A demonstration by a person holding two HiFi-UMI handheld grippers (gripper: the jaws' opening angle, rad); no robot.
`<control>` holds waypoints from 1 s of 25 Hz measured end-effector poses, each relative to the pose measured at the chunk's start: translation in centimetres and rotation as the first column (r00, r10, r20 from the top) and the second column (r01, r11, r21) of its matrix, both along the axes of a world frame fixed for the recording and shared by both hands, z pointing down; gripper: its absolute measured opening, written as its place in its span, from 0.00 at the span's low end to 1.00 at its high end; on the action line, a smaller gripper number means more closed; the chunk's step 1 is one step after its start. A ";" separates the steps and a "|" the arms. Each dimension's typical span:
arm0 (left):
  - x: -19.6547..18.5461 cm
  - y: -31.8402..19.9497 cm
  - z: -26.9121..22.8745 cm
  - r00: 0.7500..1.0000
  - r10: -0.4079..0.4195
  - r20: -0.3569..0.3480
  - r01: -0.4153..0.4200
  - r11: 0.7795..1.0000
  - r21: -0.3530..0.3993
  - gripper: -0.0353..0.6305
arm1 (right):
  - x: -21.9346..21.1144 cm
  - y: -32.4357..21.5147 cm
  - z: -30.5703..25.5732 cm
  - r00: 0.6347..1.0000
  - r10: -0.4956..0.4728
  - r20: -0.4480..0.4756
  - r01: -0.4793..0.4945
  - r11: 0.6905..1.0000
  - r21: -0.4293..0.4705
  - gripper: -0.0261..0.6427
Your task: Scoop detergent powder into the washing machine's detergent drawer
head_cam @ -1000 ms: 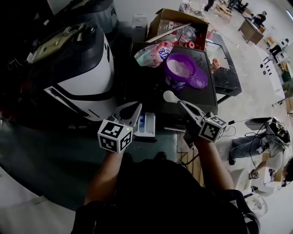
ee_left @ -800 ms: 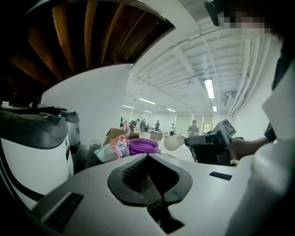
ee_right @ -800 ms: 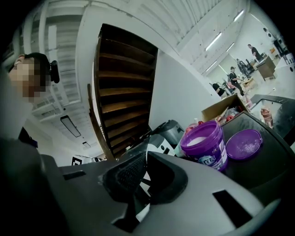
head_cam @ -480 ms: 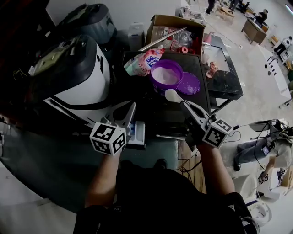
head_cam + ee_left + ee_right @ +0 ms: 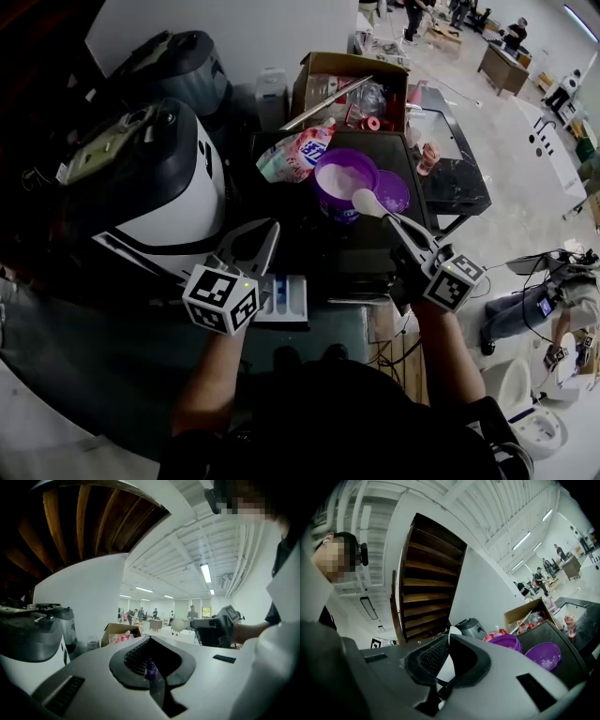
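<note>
A purple tub (image 5: 339, 175) of white powder stands open on the black table, its lid (image 5: 394, 193) beside it on the right. My right gripper (image 5: 395, 223) is shut on the handle of a white scoop (image 5: 367, 202), whose bowl hangs at the tub's near right rim. In the right gripper view the scoop (image 5: 446, 669) shows between the jaws, with the tub (image 5: 506, 642) and lid (image 5: 544, 656) beyond. My left gripper (image 5: 272, 229) is shut and empty above the pulled-out detergent drawer (image 5: 288, 300) of the white washing machine (image 5: 169, 187).
A pink detergent bag (image 5: 293, 154) lies left of the tub. A cardboard box (image 5: 349, 86) of clutter sits behind it. A second dark glass table (image 5: 455, 169) stands to the right. Cables and a person's legs are on the floor at the lower right.
My right gripper has carried the scoop forward, from short of the tub to its rim. The left gripper has stayed over the drawer.
</note>
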State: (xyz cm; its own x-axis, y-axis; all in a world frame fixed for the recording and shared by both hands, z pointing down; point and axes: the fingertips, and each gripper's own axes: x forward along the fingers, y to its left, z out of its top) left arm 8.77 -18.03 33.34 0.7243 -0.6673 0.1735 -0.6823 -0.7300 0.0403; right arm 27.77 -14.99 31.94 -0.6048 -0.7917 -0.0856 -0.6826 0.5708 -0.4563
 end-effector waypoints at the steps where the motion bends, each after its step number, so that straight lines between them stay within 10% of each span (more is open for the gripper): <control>1: -0.3 -0.4 -0.4 1.000 -0.007 -0.003 0.007 1.000 0.014 0.06 | -0.1 -0.1 -0.4 1.000 0.007 -0.006 -0.007 1.000 0.013 0.07; 25: 0.4 -1.3 0.7 0.998 -0.056 0.006 0.055 0.998 0.013 0.06 | -0.3 0.1 -2.0 0.998 0.020 -0.052 -0.015 0.995 0.096 0.07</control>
State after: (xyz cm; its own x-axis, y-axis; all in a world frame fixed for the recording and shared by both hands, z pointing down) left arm 9.17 -19.37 34.02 0.6849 -0.7088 0.1689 -0.7220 -0.6914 0.0263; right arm 27.44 -14.90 29.96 -0.5969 -0.7917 -0.1299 -0.7144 0.5982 -0.3629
